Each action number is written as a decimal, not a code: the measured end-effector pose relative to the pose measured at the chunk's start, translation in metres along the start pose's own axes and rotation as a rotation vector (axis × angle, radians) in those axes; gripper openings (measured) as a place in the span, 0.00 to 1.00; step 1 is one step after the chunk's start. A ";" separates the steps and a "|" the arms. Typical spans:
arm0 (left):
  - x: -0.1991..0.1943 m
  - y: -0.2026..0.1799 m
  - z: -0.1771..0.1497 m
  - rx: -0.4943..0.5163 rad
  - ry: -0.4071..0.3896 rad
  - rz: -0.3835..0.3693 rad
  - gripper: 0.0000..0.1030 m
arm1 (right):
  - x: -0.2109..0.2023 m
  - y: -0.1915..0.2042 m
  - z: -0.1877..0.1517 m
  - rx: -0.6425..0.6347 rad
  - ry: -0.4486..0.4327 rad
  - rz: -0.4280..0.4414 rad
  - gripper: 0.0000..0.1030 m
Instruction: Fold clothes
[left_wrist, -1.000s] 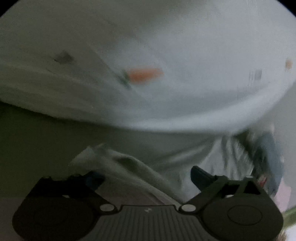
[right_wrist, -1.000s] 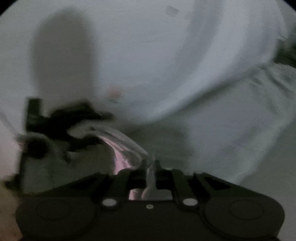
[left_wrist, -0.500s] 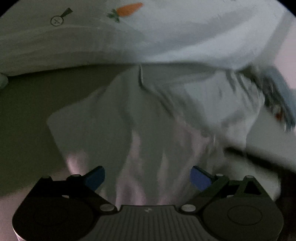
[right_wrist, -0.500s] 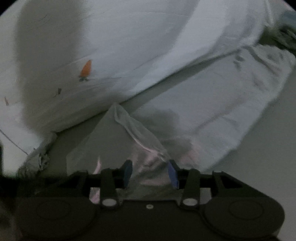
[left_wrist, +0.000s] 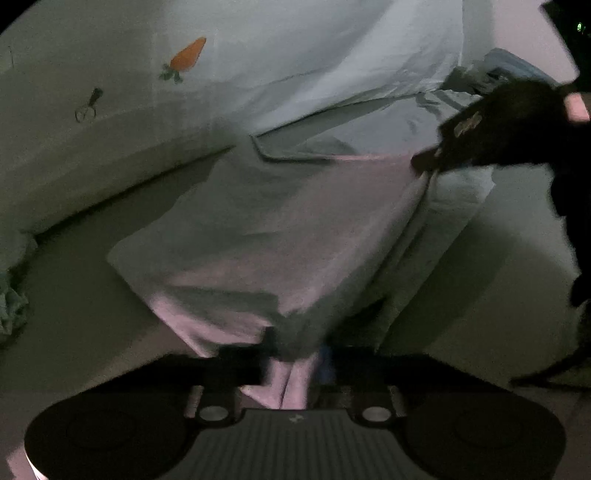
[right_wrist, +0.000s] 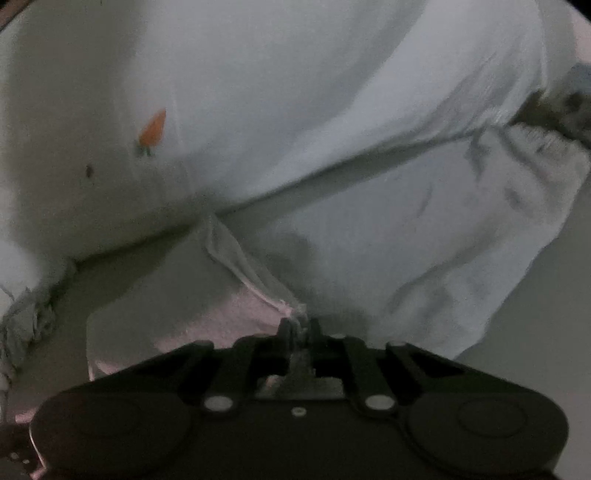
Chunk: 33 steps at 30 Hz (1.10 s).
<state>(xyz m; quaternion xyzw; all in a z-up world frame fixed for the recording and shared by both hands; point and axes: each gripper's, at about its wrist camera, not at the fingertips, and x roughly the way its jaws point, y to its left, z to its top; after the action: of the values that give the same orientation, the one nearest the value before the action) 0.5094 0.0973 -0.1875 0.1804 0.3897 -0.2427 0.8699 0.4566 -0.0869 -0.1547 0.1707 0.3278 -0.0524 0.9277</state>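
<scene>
A pale pinkish cloth (left_wrist: 280, 229) lies spread on the grey sheet, folded over along its far edge. In the left wrist view my left gripper (left_wrist: 295, 354) has the cloth's near corner bunched between its fingers, and the jaws are closing on it. My right gripper (left_wrist: 424, 164) shows there as a dark shape pinching the cloth's far right corner. In the right wrist view my right gripper (right_wrist: 299, 328) has the cloth's (right_wrist: 177, 314) hem between its fingers, jaws closing and nearly together.
A white duvet (left_wrist: 295, 55) printed with a carrot (left_wrist: 188, 55) bulges along the back. A second white garment (right_wrist: 443, 240) lies to the right of the cloth. Crumpled fabric (left_wrist: 11, 302) sits at the left edge and a bluish item (left_wrist: 509, 62) far right.
My left gripper came down over the cloth's near corner and went from wide open to closed on it. My right gripper opened partway, then closed again on the hem.
</scene>
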 end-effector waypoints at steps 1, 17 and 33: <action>-0.003 0.002 0.000 0.005 -0.001 -0.010 0.12 | -0.008 0.000 0.001 -0.002 -0.008 -0.004 0.08; -0.024 0.067 -0.021 -0.309 0.095 -0.216 0.72 | -0.025 0.030 -0.029 -0.307 0.018 -0.115 0.66; -0.032 0.161 -0.067 -0.759 0.056 -0.266 0.77 | -0.010 0.171 -0.133 -1.030 0.032 0.153 0.44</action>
<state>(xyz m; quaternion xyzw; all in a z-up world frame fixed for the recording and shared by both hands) 0.5417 0.2718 -0.1855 -0.1991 0.4953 -0.1869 0.8246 0.4057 0.1199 -0.1968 -0.2836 0.3118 0.1861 0.8875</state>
